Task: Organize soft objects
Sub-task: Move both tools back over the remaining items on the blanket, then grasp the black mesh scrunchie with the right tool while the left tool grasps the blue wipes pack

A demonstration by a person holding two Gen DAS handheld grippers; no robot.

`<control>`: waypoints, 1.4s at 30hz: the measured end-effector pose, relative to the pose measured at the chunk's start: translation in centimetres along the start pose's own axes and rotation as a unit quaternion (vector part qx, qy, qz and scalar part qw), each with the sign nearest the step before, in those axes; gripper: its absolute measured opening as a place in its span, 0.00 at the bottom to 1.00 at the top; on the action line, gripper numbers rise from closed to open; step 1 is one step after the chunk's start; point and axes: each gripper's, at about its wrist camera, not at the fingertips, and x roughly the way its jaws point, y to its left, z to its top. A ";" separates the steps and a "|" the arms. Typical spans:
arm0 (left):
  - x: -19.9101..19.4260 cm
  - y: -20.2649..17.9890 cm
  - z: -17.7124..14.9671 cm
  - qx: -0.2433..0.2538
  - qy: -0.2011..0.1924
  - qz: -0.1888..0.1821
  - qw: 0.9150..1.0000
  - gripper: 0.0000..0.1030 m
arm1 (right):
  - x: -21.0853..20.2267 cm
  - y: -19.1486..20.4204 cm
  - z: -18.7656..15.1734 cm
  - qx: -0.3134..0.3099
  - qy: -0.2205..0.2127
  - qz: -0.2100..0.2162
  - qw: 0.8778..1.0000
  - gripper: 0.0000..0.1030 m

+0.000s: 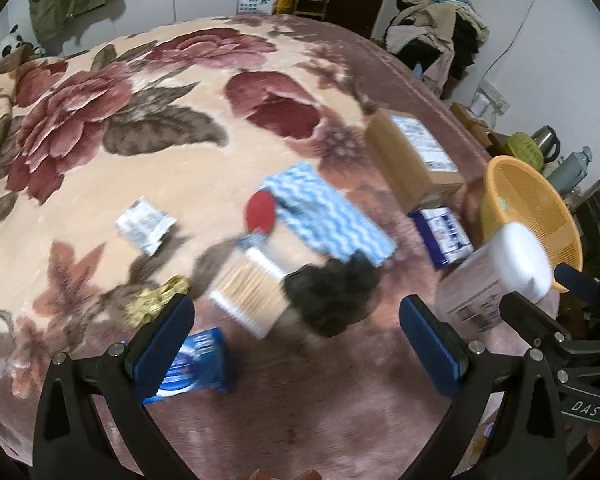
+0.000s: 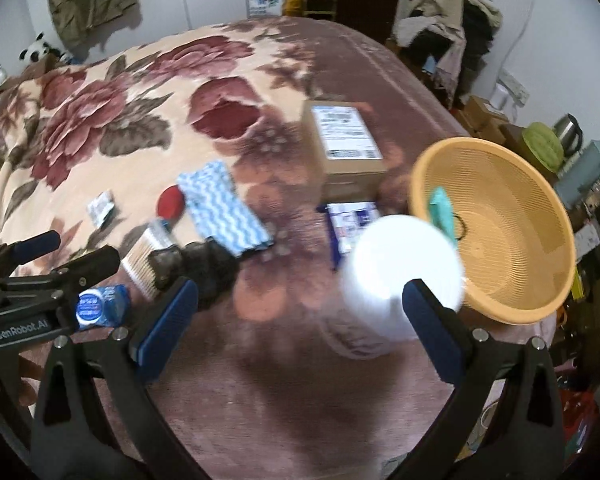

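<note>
Both grippers are showing black plastic frames with two arms spreading out to blue ribbed pads; silver screws are sitting at the joints. The left gripper [image 1: 296, 320] is showing white "GenRobot.AI" lettering on its side, and the right gripper [image 2: 300, 308] is carrying "DAS" on its body.

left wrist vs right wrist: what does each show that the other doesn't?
Left wrist only: a crumpled gold wrapper near the left tool, and the basket's outer wall.

Right wrist only: the inside of the orange basket, holding a teal item and a black loop; the right tool is open.

Both: blue wavy cloth, cardboard box, cotton swab box, dark fuzzy item, white container.
</note>
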 end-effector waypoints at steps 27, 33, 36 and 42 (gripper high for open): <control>4.4 13.2 -9.5 -0.077 0.043 0.029 0.996 0.99 | 8.6 7.1 -7.2 -0.012 0.072 0.073 0.995 1.00; 5.1 13.8 -11.2 -0.087 0.052 0.026 0.994 0.99 | 9.3 6.2 -6.3 -0.001 0.068 0.069 0.995 1.00; 5.3 14.0 -11.6 -0.089 0.055 0.027 0.994 0.99 | 9.9 6.4 -4.8 -0.002 0.055 0.066 0.996 1.00; 5.3 14.2 -11.9 -0.083 0.053 0.034 0.995 0.99 | 12.5 7.0 -2.6 -0.001 0.051 0.064 0.997 1.00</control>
